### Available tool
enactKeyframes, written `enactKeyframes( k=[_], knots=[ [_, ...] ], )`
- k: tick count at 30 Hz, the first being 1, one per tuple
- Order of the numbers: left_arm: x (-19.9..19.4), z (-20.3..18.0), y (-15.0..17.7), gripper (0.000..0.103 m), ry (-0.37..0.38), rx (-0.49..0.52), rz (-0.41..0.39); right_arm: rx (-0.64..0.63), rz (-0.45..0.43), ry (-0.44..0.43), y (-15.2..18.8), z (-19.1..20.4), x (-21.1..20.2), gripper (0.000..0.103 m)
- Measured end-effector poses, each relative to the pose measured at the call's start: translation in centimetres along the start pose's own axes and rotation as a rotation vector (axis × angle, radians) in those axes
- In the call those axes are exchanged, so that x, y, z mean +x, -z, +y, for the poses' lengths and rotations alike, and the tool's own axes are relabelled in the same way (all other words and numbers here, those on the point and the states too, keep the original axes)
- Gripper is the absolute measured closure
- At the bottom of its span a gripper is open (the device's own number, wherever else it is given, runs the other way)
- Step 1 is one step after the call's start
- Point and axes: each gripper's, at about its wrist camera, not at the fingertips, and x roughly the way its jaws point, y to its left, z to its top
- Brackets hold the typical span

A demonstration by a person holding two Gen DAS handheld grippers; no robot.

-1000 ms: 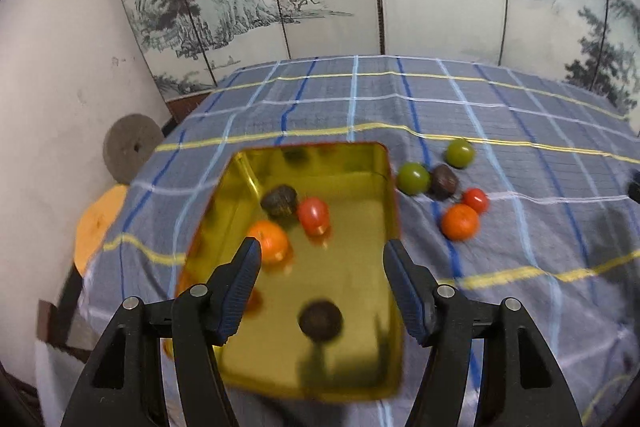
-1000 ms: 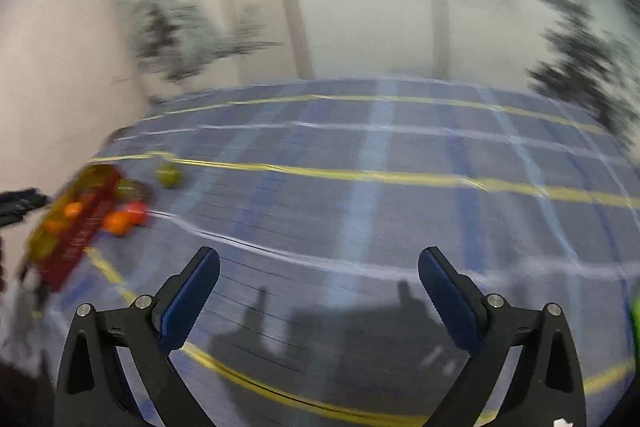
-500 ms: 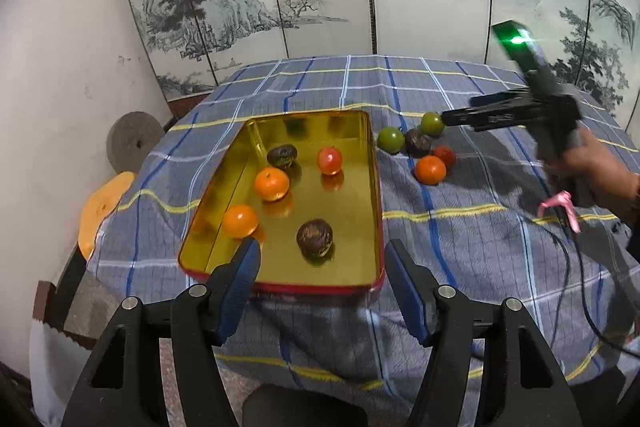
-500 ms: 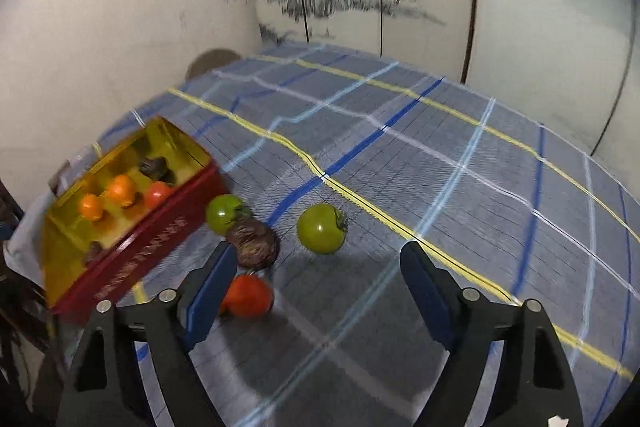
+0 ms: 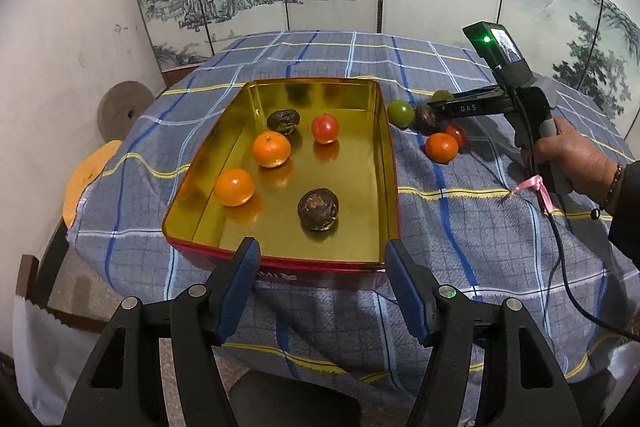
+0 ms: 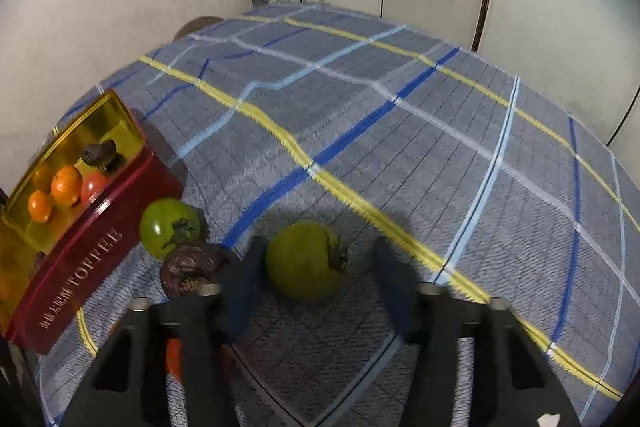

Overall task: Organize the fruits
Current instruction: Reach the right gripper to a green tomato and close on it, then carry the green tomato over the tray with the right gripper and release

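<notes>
Closing around the yellow-green fruit (image 6: 308, 259), your right gripper (image 6: 316, 283) has its jaws on both sides of it; the left finger is almost at the fruit's skin, the right finger (image 6: 394, 291) is apart from it, so nothing is pinched. This fruit lies on the blue checked tablecloth (image 6: 400, 131), just beside a yellow stripe. Near it, toward the tin, lie a darker green fruit (image 6: 170, 227) and a wrinkled brown fruit (image 6: 190, 269), which touch each other. A red fruit (image 6: 174, 359) shows partly behind the gripper's left arm.

Your left gripper (image 5: 322, 281) hovers before the near edge of the gold tin (image 5: 384, 163), its fingers spread with nothing between them. Inside the tin are two oranges (image 5: 271, 149) (image 5: 235, 187), one red fruit (image 5: 325, 128) and two brown wrinkled fruits (image 5: 283, 120) (image 5: 318, 209). In the left wrist view one more orange (image 5: 441, 147) lies on the cloth outside the tin, and your right hand (image 5: 568, 159) holds the handle of the other gripper.
</notes>
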Motion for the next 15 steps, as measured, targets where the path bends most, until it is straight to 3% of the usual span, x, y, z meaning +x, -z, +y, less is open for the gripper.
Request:
enactKeyframes(
  k=[1,5,15],
  knots=[
    [0.0,0.0,0.0,0.038,-0.002,-0.001,-0.001,-0.01,-0.009,0.013,0.1,0.2,-0.1,0.069],
    [-0.8,0.2,-0.2,0.038,-0.011,-0.011,-0.026,0.023,-0.058,0.014,0.7,0.2,-2.2,0.069],
    [-3.4,0.1,0.5,0.038,-0.063,-0.019,-0.082,0.068,-0.26,-0.027,6.4,3.4,-15.7,0.069]
  ],
)
